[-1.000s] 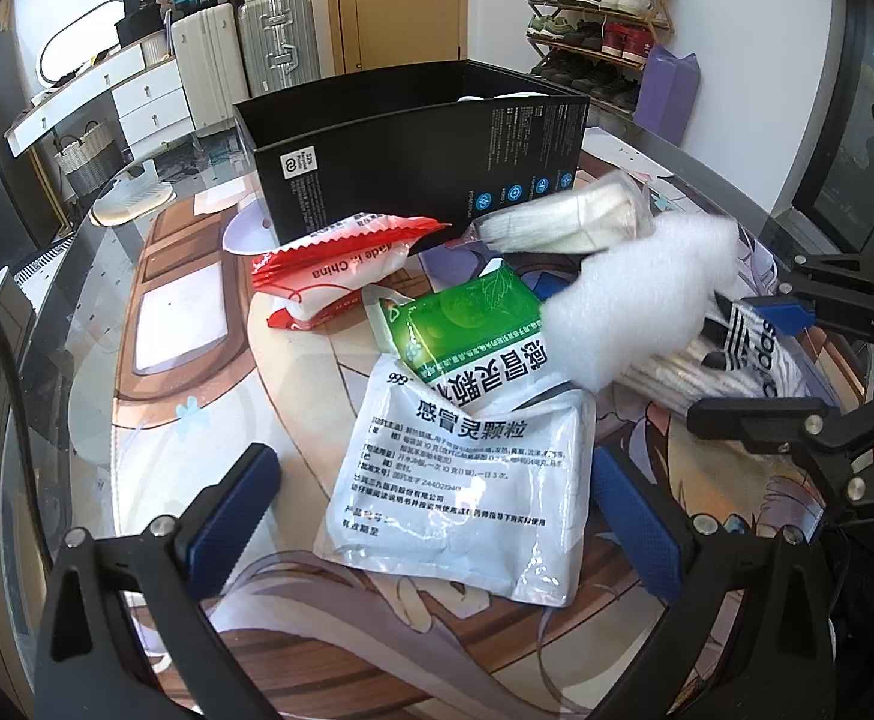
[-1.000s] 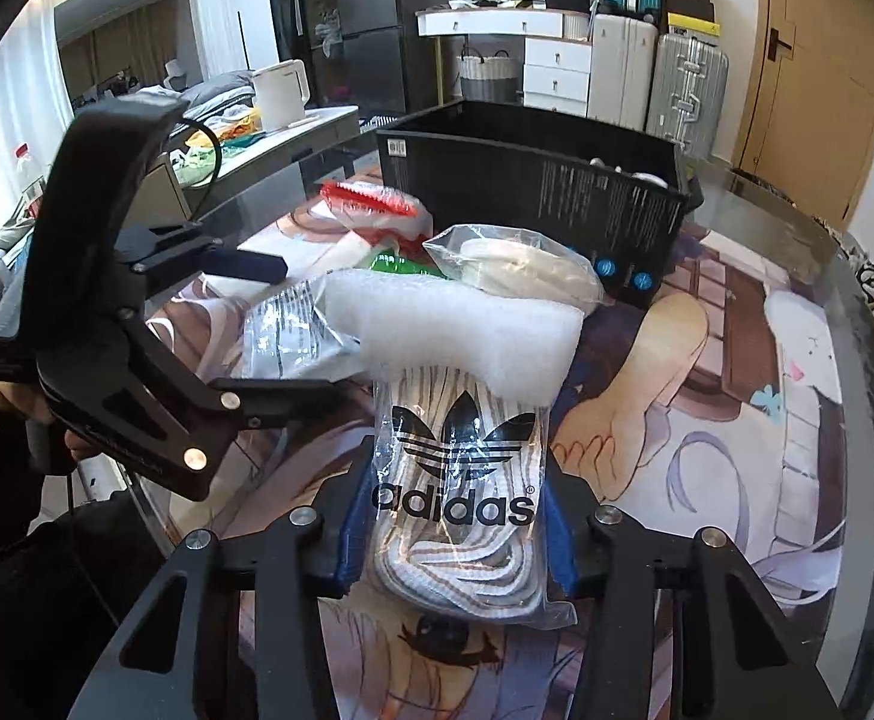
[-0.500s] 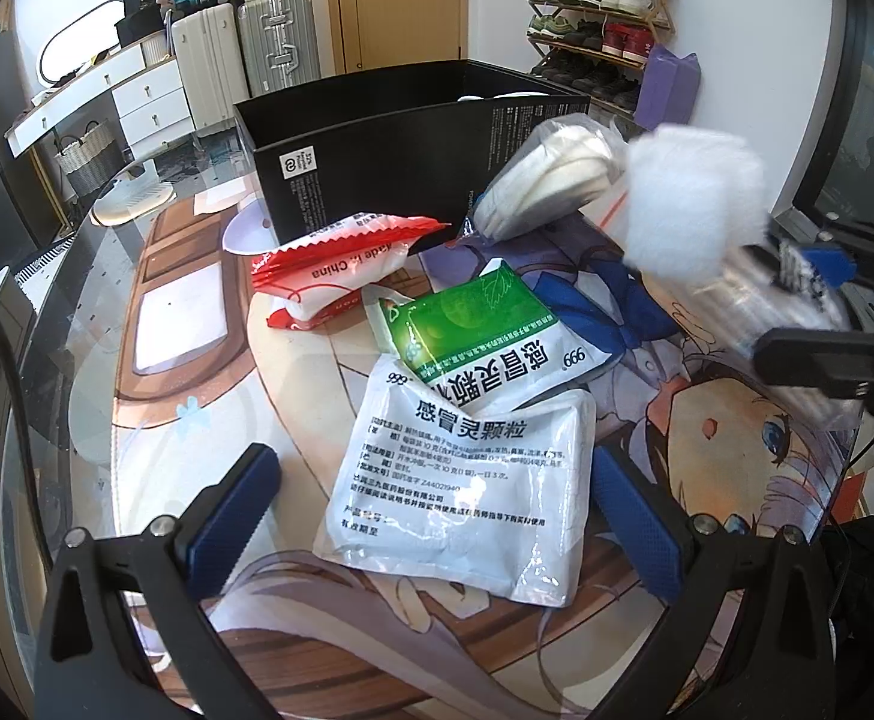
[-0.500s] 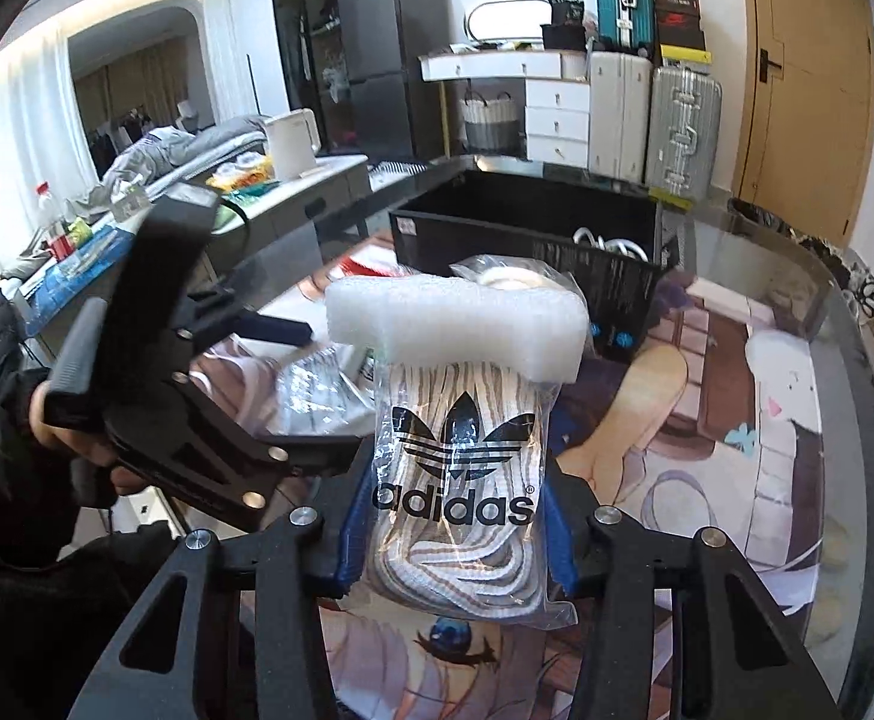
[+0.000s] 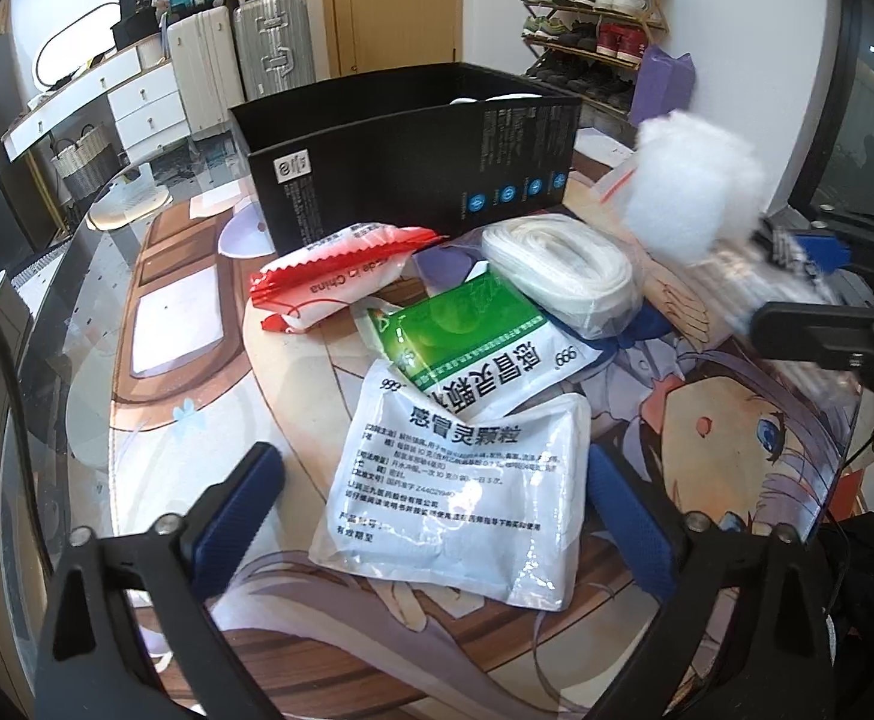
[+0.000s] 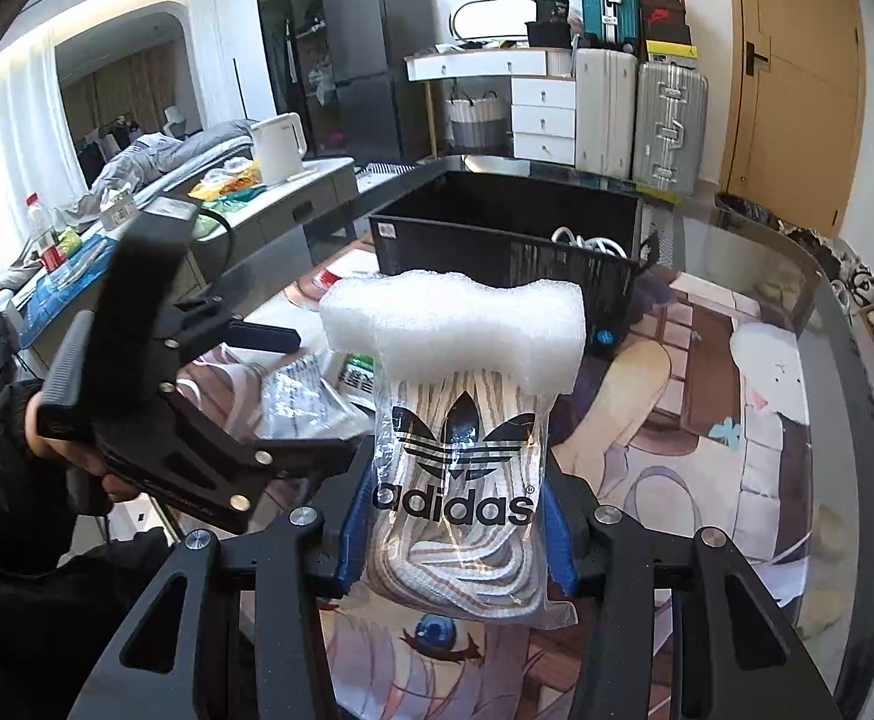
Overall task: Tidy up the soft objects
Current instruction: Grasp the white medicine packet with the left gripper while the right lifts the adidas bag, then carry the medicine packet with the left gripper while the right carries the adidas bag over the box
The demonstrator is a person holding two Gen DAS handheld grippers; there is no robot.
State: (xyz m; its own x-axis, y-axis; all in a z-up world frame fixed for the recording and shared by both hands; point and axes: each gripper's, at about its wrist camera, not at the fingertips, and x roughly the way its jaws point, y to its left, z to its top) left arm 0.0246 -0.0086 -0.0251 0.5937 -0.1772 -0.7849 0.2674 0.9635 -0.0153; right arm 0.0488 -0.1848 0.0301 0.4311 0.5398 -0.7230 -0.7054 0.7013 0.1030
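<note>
Our right claw (image 6: 454, 531) grips the adidas bag (image 6: 457, 504); our left claw (image 5: 431, 516), just closing slightly, stands wide around the white medicine pouch (image 5: 460, 492).

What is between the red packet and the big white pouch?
The green sachet lies between the red packet and the white pouch, overlapping the pouch's top edge. The left wrist view shows it.

Pouches (image 5: 460, 480) piled before box (image 5: 413, 180), foam (image 6: 454, 324) atop laces bag (image 6: 460, 492)
</note>
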